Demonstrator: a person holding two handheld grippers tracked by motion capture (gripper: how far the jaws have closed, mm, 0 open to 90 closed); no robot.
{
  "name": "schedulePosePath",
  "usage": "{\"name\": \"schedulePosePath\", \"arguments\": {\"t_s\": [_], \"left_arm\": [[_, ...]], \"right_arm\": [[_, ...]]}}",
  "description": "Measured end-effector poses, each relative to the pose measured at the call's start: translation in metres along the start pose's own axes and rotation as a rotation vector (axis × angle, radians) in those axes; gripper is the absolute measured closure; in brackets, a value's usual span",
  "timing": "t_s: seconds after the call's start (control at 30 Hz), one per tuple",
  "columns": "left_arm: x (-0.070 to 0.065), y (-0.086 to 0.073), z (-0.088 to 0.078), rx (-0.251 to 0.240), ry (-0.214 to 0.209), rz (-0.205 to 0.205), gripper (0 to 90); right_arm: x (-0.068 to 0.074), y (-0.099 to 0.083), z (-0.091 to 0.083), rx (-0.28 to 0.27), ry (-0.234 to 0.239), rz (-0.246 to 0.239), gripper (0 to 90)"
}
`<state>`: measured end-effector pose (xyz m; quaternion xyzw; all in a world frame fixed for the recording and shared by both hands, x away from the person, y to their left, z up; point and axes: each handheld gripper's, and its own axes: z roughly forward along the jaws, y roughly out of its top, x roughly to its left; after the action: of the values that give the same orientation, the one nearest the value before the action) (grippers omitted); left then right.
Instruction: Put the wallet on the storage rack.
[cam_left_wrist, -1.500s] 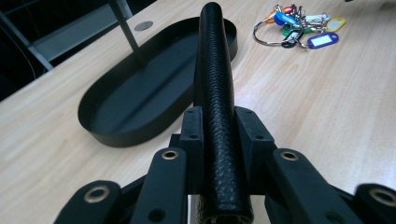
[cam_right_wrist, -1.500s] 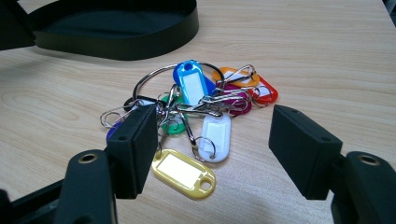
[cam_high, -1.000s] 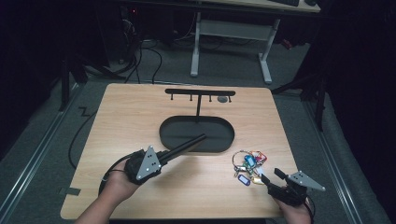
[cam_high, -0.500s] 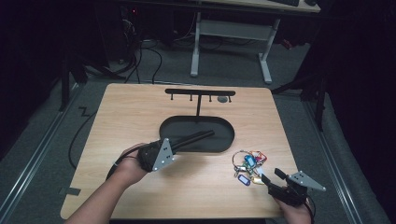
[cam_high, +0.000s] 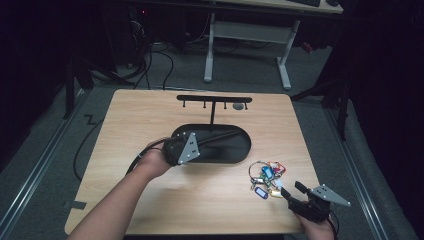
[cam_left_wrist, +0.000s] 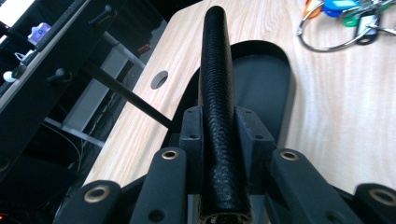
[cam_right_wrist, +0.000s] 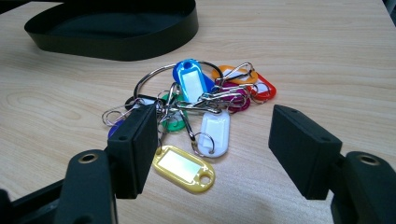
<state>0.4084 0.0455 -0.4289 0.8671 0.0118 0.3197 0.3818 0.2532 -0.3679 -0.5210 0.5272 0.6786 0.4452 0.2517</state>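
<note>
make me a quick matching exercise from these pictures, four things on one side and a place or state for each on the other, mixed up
Things:
1. left tongs
2. right tongs
3. bunch of key tags
4. hook rack

Places or states:
A. lying loose on the wood in front of open jaws
B. standing at the far edge of the black tray
C. open, empty
D. shut, reaching over the tray

Pairs: 1-D, 2-C, 3-A, 4-B
</note>
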Motion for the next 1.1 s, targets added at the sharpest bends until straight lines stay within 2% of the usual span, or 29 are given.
{"name": "schedulePosePath", "arguments": {"t_s": [0.17, 0.33, 0.47, 0.7, 0.87, 1.1], "left_arm": [[0.006, -0.006, 0.018, 0.006, 0.005, -0.022, 75.1], [0.008, -0.013, 0.033, 0.034, -0.004, -0.043, 75.1], [0.007, -0.015, 0.038, 0.042, -0.010, -0.038, 75.0], [0.013, -0.021, 0.039, 0.039, -0.028, -0.062, 74.7], [0.013, -0.025, 0.040, 0.081, -0.041, -0.060, 74.6], [0.007, -0.029, 0.042, 0.162, -0.061, -0.018, 74.2]], "right_arm": [[-0.004, -0.001, -0.002, -0.004, -0.003, 0.016, 33.5], [-0.004, -0.003, -0.004, -0.004, -0.005, 0.019, 33.5], [-0.004, -0.003, -0.004, -0.002, -0.004, 0.022, 33.5], [-0.004, -0.004, -0.004, 0.002, -0.005, 0.024, 33.5], [-0.003, -0.004, -0.003, 0.004, -0.004, 0.017, 33.5], [-0.003, -0.003, -0.003, 0.004, -0.003, 0.015, 33.5]]}}
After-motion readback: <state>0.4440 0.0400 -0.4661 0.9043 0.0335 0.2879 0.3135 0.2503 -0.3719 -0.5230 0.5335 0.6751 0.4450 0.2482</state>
